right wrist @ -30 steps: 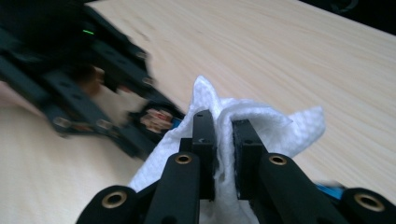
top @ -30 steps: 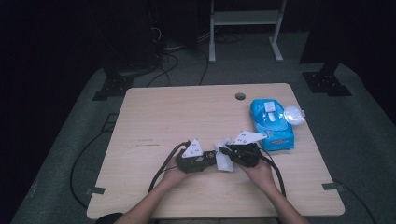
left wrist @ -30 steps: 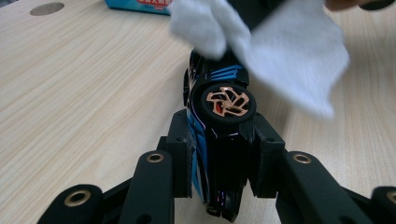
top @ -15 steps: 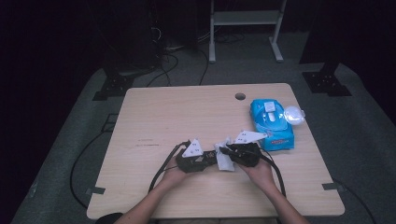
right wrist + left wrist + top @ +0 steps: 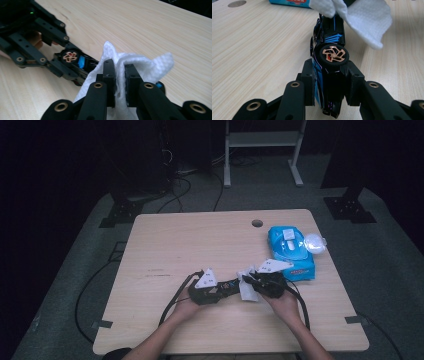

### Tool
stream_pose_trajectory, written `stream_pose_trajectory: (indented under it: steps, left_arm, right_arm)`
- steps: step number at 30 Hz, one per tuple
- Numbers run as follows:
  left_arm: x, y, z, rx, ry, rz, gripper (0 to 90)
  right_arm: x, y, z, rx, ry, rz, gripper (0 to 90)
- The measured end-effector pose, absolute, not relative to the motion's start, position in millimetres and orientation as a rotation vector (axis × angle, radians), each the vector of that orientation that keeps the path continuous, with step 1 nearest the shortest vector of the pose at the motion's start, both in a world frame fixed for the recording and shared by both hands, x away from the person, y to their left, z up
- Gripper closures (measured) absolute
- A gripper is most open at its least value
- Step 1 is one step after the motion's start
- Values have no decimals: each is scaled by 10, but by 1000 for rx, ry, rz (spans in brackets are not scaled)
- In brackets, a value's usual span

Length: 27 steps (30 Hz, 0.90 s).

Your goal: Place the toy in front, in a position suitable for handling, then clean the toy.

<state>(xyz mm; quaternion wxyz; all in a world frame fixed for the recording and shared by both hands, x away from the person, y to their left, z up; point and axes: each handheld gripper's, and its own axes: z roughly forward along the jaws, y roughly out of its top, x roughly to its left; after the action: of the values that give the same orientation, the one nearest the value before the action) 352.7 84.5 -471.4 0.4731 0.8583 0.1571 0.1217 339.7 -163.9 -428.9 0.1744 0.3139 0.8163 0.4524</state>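
Note:
A black toy car [image 5: 329,62] with blue stripes and copper wheels lies on its side between my left gripper's [image 5: 329,85] jaws, which are shut on it. In the high view the left gripper [image 5: 227,287] holds the car [image 5: 231,285] low over the table's front middle. My right gripper [image 5: 120,75] is shut on a white wipe [image 5: 140,65], and the wipe [image 5: 362,17] drapes over the far end of the car. From above, the right gripper [image 5: 252,282] and the wipe [image 5: 246,289] meet the car from the right.
A blue pack of wipes [image 5: 291,251] with its clear lid flipped open lies at the table's right side, just behind the right gripper. A cable hole [image 5: 257,223] sits near the wooden table's [image 5: 175,240] far edge. Cables trail from both grippers off the front edge.

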Motion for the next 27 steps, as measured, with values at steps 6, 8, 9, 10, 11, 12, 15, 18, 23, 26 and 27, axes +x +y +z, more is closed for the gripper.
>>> stream_pose_trajectory:
  steps: [6,8,9,10,11,12,15,18,23,26,27]
  left_arm:
    - [3525,843,-4716,2098,382,301,665]
    - [3528,845,-4714,2101,381,298,665]
    - [3531,845,-4715,2101,380,298,665]
    - [3536,846,-4716,2100,379,296,665]
    - [3543,850,-4717,2099,379,291,665]
    - [3548,853,-4714,2102,379,289,665]
    - [3554,852,-4708,2108,373,292,665]
    - [3556,850,-4704,2112,368,293,665]
    - [3554,845,-4701,2115,363,297,666]
    - [3570,845,-4703,2112,368,287,666]
    - [3572,840,-4703,2111,369,287,665]
  right_arm:
    - [3417,-1749,-4280,903,2302,1253,815]
    - [3433,-1805,-4278,930,2297,1264,815]
    - [3440,-1815,-4282,940,2296,1267,815]
    - [3442,-1811,-4284,940,2297,1265,815]
    - [3442,-1799,-4285,929,2295,1259,815]
    - [3440,-1782,-4283,918,2294,1249,815]
    - [3437,-1775,-4291,944,2290,1266,815]
    - [3432,-1778,-4293,941,2290,1267,815]
    - [3463,-1861,-4286,965,2280,1259,815]
    - [3467,-1880,-4288,1004,2269,1285,815]
    - [3457,-1851,-4287,987,2275,1284,815]
